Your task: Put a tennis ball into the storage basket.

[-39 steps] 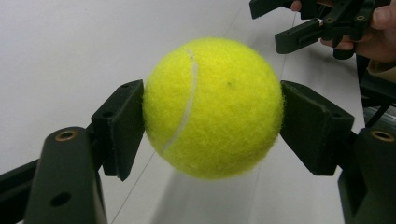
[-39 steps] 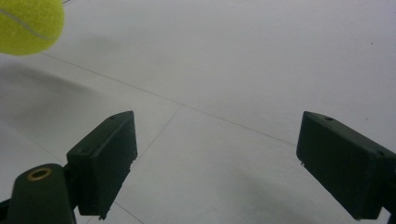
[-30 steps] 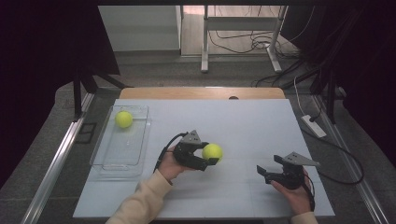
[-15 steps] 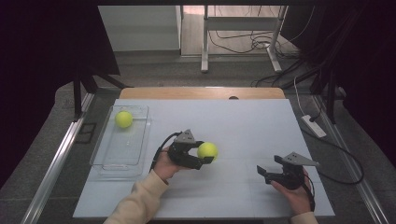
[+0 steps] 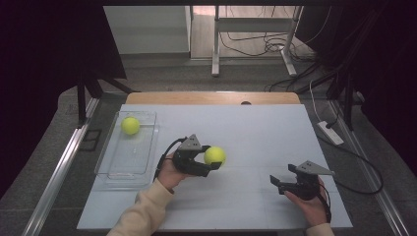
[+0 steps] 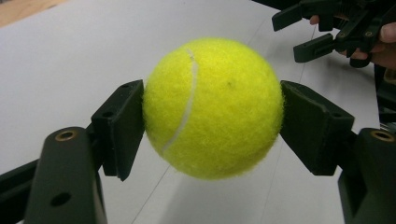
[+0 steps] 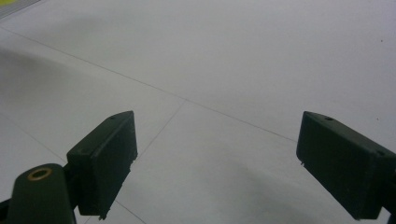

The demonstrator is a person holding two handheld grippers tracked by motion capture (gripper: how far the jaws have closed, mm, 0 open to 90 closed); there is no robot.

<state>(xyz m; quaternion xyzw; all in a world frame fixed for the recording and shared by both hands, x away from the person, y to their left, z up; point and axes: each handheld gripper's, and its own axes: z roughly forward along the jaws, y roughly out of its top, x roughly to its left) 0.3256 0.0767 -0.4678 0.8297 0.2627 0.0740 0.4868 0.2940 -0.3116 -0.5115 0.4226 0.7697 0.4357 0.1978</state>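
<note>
Your left gripper (image 5: 210,163) clamps the tennis ball (image 5: 215,155) mid-table, lifted; carry step; right gripper (image 5: 281,184) idles near-right, jaws wide, empty; next: go left to the clear tray (image 5: 110,162), release beside second ball (image 5: 130,125).

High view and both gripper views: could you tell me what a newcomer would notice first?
Most striking is the yellow tennis ball clamped between the left gripper's jaws, above the middle of the white table. A second tennis ball lies in the clear tray at the table's left edge. The right gripper stands open near the right front.
</note>
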